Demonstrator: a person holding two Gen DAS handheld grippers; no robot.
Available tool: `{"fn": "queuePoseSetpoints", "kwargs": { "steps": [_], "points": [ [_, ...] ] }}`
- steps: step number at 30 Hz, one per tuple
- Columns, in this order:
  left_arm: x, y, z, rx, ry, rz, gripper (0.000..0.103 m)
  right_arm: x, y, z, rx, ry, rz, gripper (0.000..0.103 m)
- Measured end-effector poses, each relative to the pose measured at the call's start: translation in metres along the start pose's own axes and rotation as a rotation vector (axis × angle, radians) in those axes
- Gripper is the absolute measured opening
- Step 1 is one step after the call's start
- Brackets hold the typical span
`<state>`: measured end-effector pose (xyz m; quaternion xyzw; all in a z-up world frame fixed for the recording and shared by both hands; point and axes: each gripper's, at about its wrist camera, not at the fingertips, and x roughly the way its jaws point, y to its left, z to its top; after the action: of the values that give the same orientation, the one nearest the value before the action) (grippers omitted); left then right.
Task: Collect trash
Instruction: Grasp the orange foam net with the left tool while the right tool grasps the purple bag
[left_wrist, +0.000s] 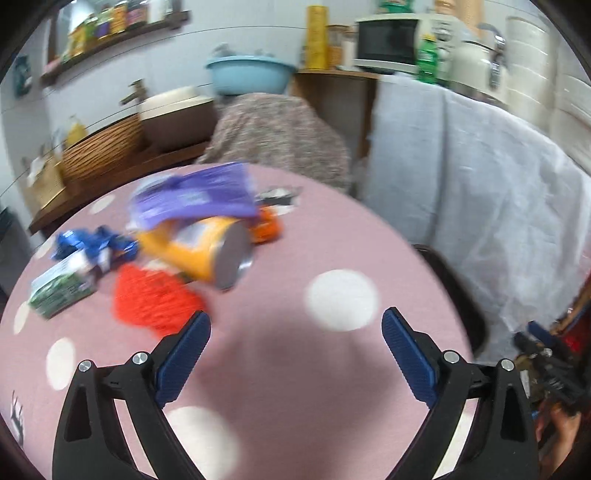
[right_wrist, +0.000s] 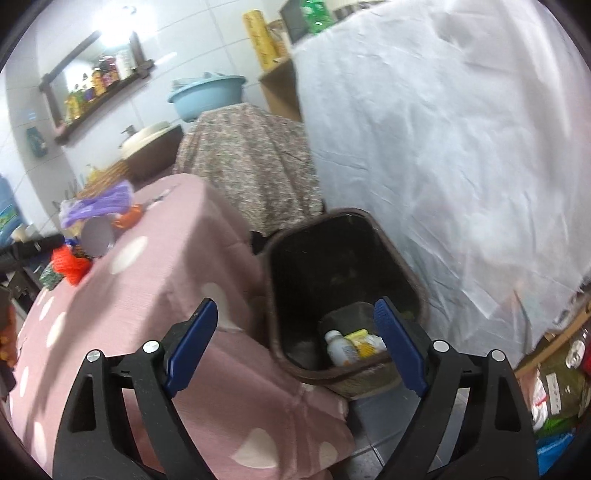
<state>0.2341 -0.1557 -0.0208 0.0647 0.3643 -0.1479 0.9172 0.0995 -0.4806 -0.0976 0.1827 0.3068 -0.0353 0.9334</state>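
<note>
Covering the bench (left_wrist: 295, 266) is a pink cloth with large white dots, which hangs down over its near edge in the right wrist view. Beyond its far edge stand a bulky shape under a speckled grey-brown cover (left_wrist: 277, 136) and, to the right, something taller draped in a white sheet (right_wrist: 443, 147). White tiles line the walls; a dark wooden shelf (left_wrist: 110, 40) carries a row of bottles, and a pale blue basin (left_wrist: 247, 72) sits behind the covered shape. A microwave (left_wrist: 388, 40) and a cream kettle (left_wrist: 476, 62) stand on a counter at the back.

On the floor just beside the bench's corner stands a dark brown bin (right_wrist: 343, 295), open at the top, with a small white bottle (right_wrist: 341, 347) and a yellow packet (right_wrist: 360, 338) at its bottom.

The trash lies in a cluster toward the bench's far left part: a purple packet (left_wrist: 195, 195) resting on an orange-yellow can (left_wrist: 207, 251) lying on its side, an orange-red net bag (left_wrist: 151, 299) in front, a green and white carton (left_wrist: 61, 291) at the left edge, a blue wrapper (left_wrist: 92, 243) and a small orange wrapper (left_wrist: 267, 225). Motion blur leaves all labels unreadable.

The left gripper (left_wrist: 295, 347) hovers over the bench, jaws spread wide and holding nothing. The right gripper (right_wrist: 295, 332) hangs by the bin, jaws equally wide and empty.
</note>
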Motion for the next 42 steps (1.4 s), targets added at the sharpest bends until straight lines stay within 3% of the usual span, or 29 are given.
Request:
{"fn": "queuePoseSetpoints", "kwargs": {
  "steps": [2, 6, 10, 18, 21, 23, 26, 37, 42],
  "points": [
    [0.000, 0.031, -0.006, -0.057, 0.001, 0.071, 0.093, -0.001, 0.013, 0.004, -0.024, -0.006, 0.023, 0.086],
    [0.003, 0.076, -0.012, -0.146, 0.016, 0.133, 0.093, -0.001, 0.046, 0.014, -0.082, -0.011, 0.104, 0.087],
    [0.014, 0.095, -0.009, -0.143, 0.029, 0.164, 0.093, 0.000, 0.084, 0.022, -0.148, -0.015, 0.160, 0.087],
    [0.032, 0.104, -0.006, -0.107, 0.065, 0.084, 0.084, -0.005, 0.154, 0.025, -0.271, -0.023, 0.257, 0.087],
    [0.036, 0.104, -0.003, -0.108, 0.067, 0.041, 0.061, -0.005, 0.177, 0.026, -0.315, -0.022, 0.278, 0.087],
    [0.040, 0.107, -0.003, -0.127, 0.088, 0.005, 0.036, -0.004, 0.193, 0.027, -0.343, -0.018, 0.295, 0.087],
    [0.036, 0.112, -0.006, -0.151, 0.086, -0.039, 0.017, -0.005, 0.210, 0.027, -0.388, -0.023, 0.315, 0.087],
    [-0.013, 0.143, -0.026, -0.223, -0.003, -0.062, 0.013, 0.026, 0.289, 0.037, -0.572, 0.009, 0.354, 0.086],
    [-0.036, 0.161, -0.038, -0.268, -0.042, -0.051, 0.013, 0.054, 0.337, 0.044, -0.720, 0.000, 0.306, 0.086]
  ]
}}
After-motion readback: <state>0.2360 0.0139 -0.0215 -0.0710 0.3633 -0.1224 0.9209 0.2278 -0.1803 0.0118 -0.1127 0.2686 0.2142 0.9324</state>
